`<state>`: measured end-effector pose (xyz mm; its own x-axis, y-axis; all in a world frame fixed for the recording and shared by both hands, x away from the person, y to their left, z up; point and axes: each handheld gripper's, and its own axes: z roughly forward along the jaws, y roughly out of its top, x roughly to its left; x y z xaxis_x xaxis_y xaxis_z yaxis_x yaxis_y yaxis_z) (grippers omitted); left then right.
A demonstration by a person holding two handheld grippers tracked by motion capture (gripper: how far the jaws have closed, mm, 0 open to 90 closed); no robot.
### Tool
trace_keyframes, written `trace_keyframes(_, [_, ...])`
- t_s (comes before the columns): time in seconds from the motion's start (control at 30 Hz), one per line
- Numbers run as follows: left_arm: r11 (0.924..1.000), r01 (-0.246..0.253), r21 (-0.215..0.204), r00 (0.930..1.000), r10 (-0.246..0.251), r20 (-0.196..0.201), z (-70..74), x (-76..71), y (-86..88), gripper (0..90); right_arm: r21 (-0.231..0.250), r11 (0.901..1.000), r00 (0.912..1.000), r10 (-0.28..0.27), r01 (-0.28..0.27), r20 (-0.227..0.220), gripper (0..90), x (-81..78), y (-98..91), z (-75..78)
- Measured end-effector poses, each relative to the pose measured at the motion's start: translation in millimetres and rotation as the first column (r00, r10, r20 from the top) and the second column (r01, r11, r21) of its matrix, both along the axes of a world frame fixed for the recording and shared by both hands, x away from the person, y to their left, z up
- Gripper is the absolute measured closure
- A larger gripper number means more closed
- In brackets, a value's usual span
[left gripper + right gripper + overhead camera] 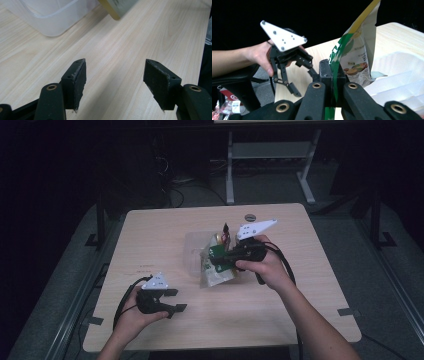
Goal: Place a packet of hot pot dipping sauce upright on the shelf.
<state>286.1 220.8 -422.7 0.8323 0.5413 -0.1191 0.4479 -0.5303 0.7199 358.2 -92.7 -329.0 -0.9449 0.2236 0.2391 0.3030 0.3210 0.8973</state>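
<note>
- Worktop first: pale wood grain, broad and bare around the middle cluster, plenty of room on the near side.
- Clear plastic tub next, sitting near the centre; thin-walled, see-through, likely light enough to skid if nudged. Same rounded corner up at the top of the left gripper view.
- Snack bag held up just beside the tub, lower end hanging toward the worktop; green, white and yellow print. Soft, crinkly film, light by the look of it, probably slippery and apt to fold or swing. Best taken at a flat seam or edge, not the puffy middle.
- Right gripper clamped on that bag; in its own view fingers pressed together with the green film pinched between them, bag rising above.
- Left gripper low over the near-left worktop, well apart from the bag; fingers spread wide, nothing between them, bare wood underneath.
- Something dark and upright poking up behind the bag, too small to name.
- In the way: tub rim right next to the bag, easy to snag on a lowering; trailing cable from the right gripper draped close by.
</note>
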Motion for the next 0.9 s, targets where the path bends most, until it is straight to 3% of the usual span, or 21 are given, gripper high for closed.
trace_keyframes(0.57, [0.9998,-0.014,-0.012,0.9998,0.014,-0.014,-1.2,0.8,2.6,34.8,0.014,0.9986,0.9985,-0.051,0.051,0.020,90.0,36.8,7.6,17.3])
trace_keyframes(0.9, [0.9998,-0.014,-0.011,0.9996,0.014,-0.024,-2.6,1.0,4.2,35.0,0.000,0.9963,0.9963,-0.086,0.086,-0.005,90.0,57.1,14.4,8.1])
